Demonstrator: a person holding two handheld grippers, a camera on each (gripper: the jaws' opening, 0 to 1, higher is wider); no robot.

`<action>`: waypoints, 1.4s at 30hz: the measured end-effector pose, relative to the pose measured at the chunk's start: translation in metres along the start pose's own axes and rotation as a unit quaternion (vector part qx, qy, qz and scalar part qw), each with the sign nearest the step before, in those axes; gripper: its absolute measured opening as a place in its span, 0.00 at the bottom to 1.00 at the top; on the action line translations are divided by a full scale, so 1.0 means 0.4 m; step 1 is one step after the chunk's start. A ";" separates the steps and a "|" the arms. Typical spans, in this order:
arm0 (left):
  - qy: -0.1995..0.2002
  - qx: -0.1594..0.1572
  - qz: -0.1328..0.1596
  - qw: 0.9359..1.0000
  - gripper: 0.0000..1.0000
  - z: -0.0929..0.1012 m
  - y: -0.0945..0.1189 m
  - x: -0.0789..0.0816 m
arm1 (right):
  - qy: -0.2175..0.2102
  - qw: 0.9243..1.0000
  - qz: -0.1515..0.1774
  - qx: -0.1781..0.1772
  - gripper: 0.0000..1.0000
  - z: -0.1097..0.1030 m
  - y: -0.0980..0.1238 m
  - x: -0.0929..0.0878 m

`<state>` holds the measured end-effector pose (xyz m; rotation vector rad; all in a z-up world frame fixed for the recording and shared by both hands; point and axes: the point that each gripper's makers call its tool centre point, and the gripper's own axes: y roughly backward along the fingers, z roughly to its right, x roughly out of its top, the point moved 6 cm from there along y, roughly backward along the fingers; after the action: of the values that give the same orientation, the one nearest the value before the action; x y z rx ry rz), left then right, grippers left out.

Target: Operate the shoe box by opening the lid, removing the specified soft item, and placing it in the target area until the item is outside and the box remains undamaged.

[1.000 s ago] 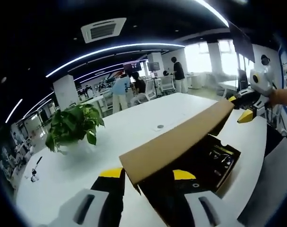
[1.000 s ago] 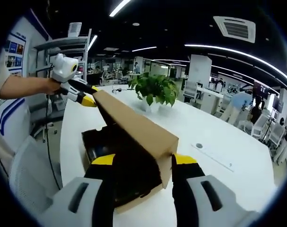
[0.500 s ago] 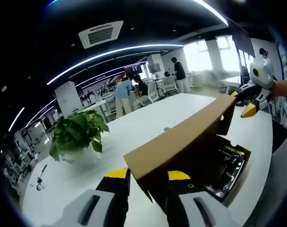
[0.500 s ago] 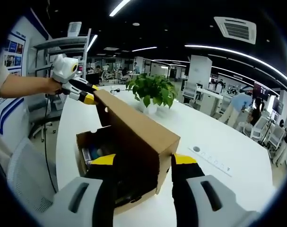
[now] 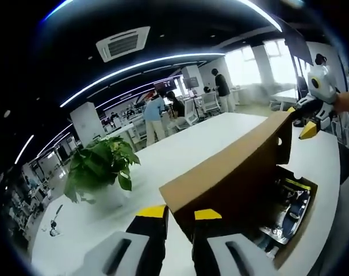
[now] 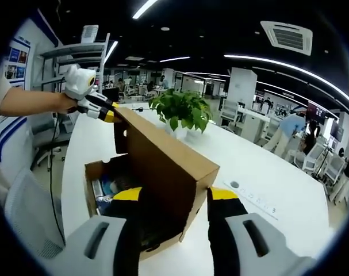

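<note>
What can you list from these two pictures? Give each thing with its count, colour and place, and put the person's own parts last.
shoe box: one, brown cardboard, on the table, lid raised.
things in the box: dark, number unclear.
potted plant: one, green, on the table behind the box.
table: one, white, long.
people: several, standing far off.
left hand-held gripper: one, yellow-tipped, at the lid's far corner.
right hand-held gripper: one, yellow-tipped, at the lid's other corner.

Open office, ceiling light strips (image 5: 134,62)
</note>
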<state>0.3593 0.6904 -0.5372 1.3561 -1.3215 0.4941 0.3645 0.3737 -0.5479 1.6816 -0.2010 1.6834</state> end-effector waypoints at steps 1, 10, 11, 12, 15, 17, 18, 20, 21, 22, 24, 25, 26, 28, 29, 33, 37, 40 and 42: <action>-0.001 0.001 -0.001 1.000 0.11 -0.002 -0.005 -0.002 | 0.000 1.000 0.001 -0.002 0.39 0.002 -0.002 0.000; 0.007 0.006 -0.004 1.000 0.08 -0.025 -0.039 0.000 | -0.005 1.000 0.004 -0.014 0.36 0.032 -0.024 0.005; 0.008 0.006 -0.004 1.000 0.08 -0.028 -0.043 0.001 | -0.005 1.000 0.004 -0.015 0.36 0.035 -0.026 0.005; 0.010 0.007 -0.003 1.000 0.08 -0.030 -0.047 0.003 | -0.006 1.000 0.004 -0.016 0.35 0.038 -0.028 0.005; 0.016 0.008 -0.003 1.000 0.07 -0.039 -0.061 0.005 | -0.007 1.000 -0.004 -0.021 0.33 0.045 -0.038 -0.001; 0.020 0.008 -0.002 1.000 0.07 -0.040 -0.064 0.006 | -0.017 0.999 -0.016 -0.031 0.33 0.048 -0.043 -0.013; 0.021 0.008 -0.001 1.000 0.07 -0.040 -0.065 0.006 | -0.021 0.999 -0.021 -0.034 0.33 0.051 -0.045 -0.019; 0.024 0.007 -0.001 1.000 0.07 -0.043 -0.070 0.006 | -0.031 0.998 -0.026 -0.041 0.31 0.056 -0.050 -0.031; 0.025 0.007 -0.001 1.000 0.07 -0.043 -0.072 0.006 | -0.035 0.998 -0.027 -0.046 0.30 0.058 -0.052 -0.037; 0.026 0.007 -0.001 1.000 0.07 -0.044 -0.074 0.006 | -0.038 0.998 -0.029 -0.050 0.29 0.060 -0.053 -0.042; 0.027 0.008 -0.001 1.000 0.07 -0.044 -0.078 0.007 | -0.041 0.997 -0.037 -0.059 0.27 0.063 -0.056 -0.056; 0.027 0.008 -0.001 1.000 0.07 -0.045 -0.079 0.007 | -0.041 0.996 -0.039 -0.061 0.25 0.064 -0.056 -0.059; 0.028 0.008 -0.001 1.000 0.07 -0.047 -0.082 0.007 | -0.043 0.996 -0.043 -0.067 0.24 0.066 -0.058 -0.069; 0.031 0.009 -0.001 0.999 0.07 -0.050 -0.088 0.007 | -0.048 0.995 -0.048 -0.069 0.20 0.067 -0.059 -0.080; 0.033 0.009 0.000 0.999 0.07 -0.051 -0.092 0.006 | -0.057 0.994 -0.057 -0.073 0.19 0.068 -0.060 -0.094; 0.040 0.011 0.000 0.999 0.07 -0.054 -0.102 0.005 | -0.066 0.992 -0.075 -0.079 0.15 0.065 -0.068 -0.129; 0.042 0.012 -0.002 0.999 0.07 -0.058 -0.114 0.005 | -0.074 0.990 -0.087 -0.080 0.10 0.054 -0.072 -0.153; 0.048 0.013 -0.003 0.999 0.07 -0.061 -0.124 0.005 | -0.076 0.990 -0.094 -0.078 0.09 0.040 -0.079 -0.170; 0.050 0.013 -0.004 0.999 0.07 -0.064 -0.136 0.006 | -0.073 0.990 -0.098 -0.076 0.06 0.035 -0.082 -0.177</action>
<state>0.4178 0.6983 -0.5498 1.3396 -1.2309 0.5680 0.3857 0.3622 -0.6236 1.6532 -0.2195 1.3678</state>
